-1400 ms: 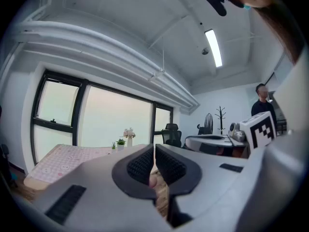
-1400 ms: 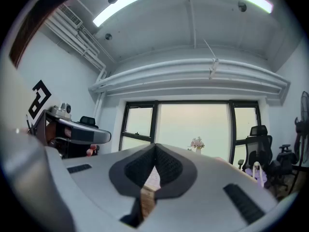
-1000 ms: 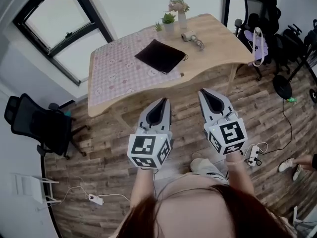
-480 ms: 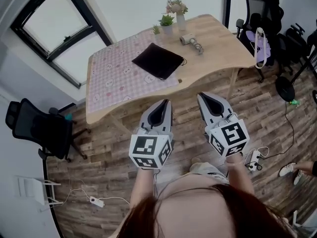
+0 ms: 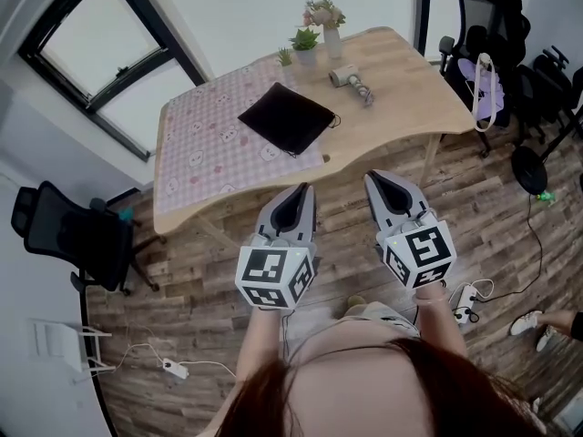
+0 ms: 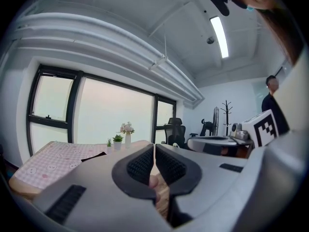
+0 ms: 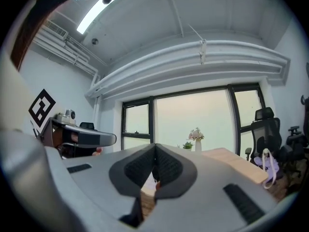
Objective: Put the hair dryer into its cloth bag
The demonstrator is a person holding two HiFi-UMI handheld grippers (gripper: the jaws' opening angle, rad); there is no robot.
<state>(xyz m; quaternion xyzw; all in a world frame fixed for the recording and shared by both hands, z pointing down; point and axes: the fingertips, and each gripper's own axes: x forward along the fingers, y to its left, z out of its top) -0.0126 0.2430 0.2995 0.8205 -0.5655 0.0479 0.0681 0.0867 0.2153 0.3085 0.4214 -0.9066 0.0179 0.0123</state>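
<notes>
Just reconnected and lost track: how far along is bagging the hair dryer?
Nothing is done yet. The hair dryer lies on bare wood of the table, apart from the black cloth bag lying flat on the patterned cloth. In hand: nothing; left gripper and right gripper are shut and empty, short of the table. Left: pick up the dryer, open the bag, put it in.

Head cam high, steep down; gripper cams low, level, toward shared table (image 5: pixel 410 85).

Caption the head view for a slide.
Left gripper and right gripper, both shut and empty, short of the table bearing the black cloth bag and hair dryer.
</notes>
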